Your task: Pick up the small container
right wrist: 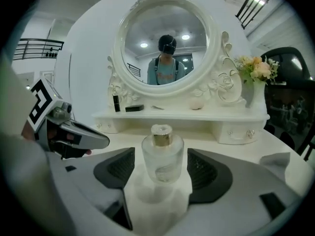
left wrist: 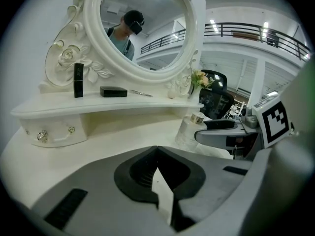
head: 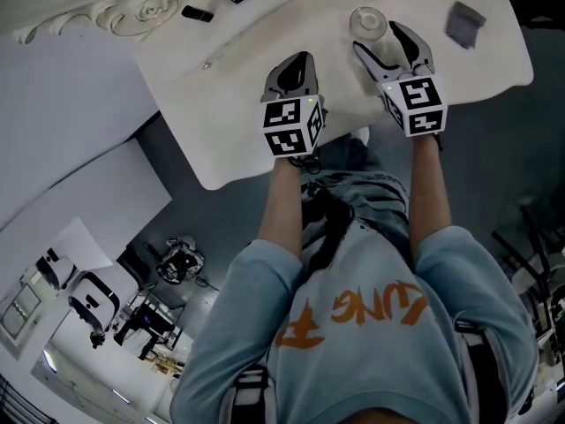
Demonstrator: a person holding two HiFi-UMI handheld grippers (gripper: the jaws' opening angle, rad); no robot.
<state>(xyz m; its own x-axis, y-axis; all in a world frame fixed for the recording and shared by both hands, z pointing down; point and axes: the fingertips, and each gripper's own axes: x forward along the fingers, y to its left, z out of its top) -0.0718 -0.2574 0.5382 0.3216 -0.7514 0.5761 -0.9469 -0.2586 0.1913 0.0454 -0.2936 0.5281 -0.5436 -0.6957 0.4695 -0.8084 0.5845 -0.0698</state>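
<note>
Right gripper point(right wrist: 161, 167) has its fingers open around the small frosted glass bottle point(right wrist: 162, 154), which stands upright on the white tabletop point(head: 229, 122), untouched. Left gripper point(left wrist: 157, 154), fingers closed on nothing, hovers alongside. Approach looks complete; squeezing and lifting are not yet done.

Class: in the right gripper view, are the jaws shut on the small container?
No, the right gripper stands open, with gaps either side of the small container.

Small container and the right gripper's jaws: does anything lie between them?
Nothing. In the right gripper view the small container stands between the jaws of the open right gripper, with only bare white tabletop in the gap on each side.
</note>
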